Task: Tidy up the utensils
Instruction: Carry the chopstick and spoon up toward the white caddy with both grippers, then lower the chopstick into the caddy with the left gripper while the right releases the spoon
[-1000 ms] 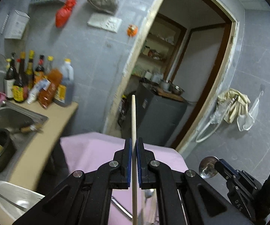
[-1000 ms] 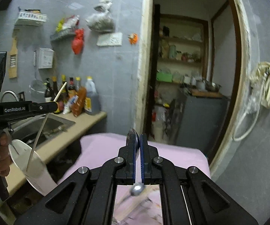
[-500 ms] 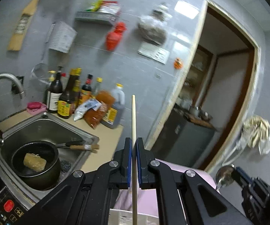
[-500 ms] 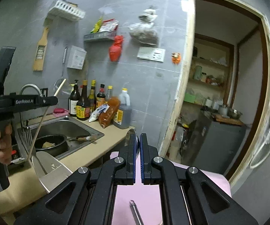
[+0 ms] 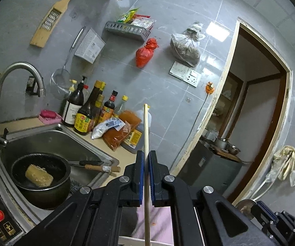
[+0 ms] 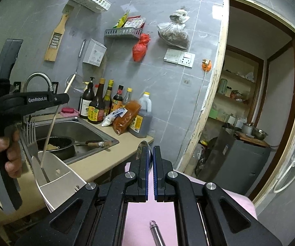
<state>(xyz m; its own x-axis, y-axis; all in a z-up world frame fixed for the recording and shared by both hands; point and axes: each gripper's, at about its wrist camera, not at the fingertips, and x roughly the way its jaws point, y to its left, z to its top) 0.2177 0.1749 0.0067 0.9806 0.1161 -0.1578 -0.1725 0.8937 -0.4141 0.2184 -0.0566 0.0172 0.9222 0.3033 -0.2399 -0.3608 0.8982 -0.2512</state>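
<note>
My left gripper (image 5: 145,160) is shut on a pale wooden chopstick (image 5: 146,135) that stands upright between its blue pads. In the right wrist view the left gripper (image 6: 62,99) holds the chopstick (image 6: 50,133) with its lower end inside a white utensil holder (image 6: 55,180). A metal fork (image 6: 31,131) stands in that holder. My right gripper (image 6: 150,153) is shut on a metal spoon (image 6: 144,146); its bowl sticks up above the pads and its handle end (image 6: 154,229) shows below over the pink mat (image 6: 147,215).
A steel sink (image 5: 51,141) with a black pot (image 5: 40,176) and a tap (image 5: 14,78) lies at the left. Sauce bottles (image 5: 90,110) line the tan counter (image 6: 98,164). An open doorway (image 6: 260,102) is at the right.
Both grippers tilted upward and swung left toward the sink. The chopstick's lower end has come down into the white holder. Both grips stay the same.
</note>
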